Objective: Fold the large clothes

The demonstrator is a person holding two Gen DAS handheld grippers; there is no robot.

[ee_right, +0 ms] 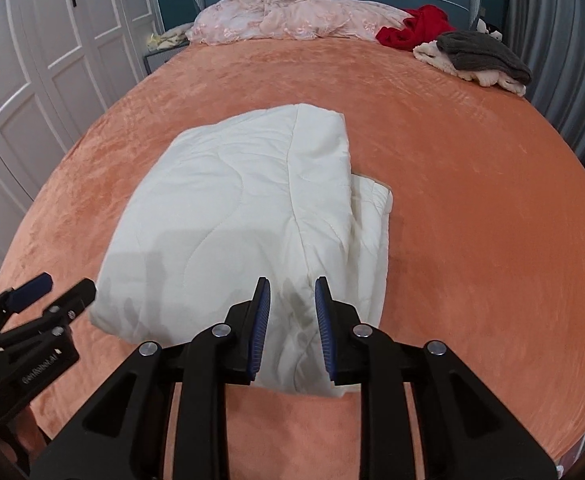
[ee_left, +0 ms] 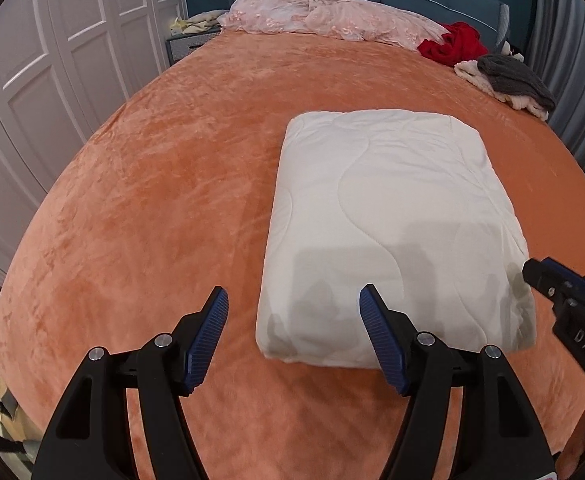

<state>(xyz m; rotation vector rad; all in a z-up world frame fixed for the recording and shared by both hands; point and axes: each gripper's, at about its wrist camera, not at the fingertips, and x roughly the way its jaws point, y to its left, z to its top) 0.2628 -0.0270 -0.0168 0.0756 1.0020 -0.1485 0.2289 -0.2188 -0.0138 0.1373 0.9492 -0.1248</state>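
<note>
A white quilted blanket lies folded into a thick rectangle on the orange bed cover. It also shows in the right wrist view, with folded layers stepping out at its right edge. My left gripper is open wide and empty, hovering above the blanket's near left corner. My right gripper is open with a narrow gap, above the blanket's near right corner, holding nothing. The right gripper's tip shows at the right edge of the left wrist view. The left gripper shows at the lower left of the right wrist view.
A crumpled pink lace cover lies at the headboard. A red garment and a grey and cream pile sit at the far right corner. White wardrobe doors stand left, a grey curtain right.
</note>
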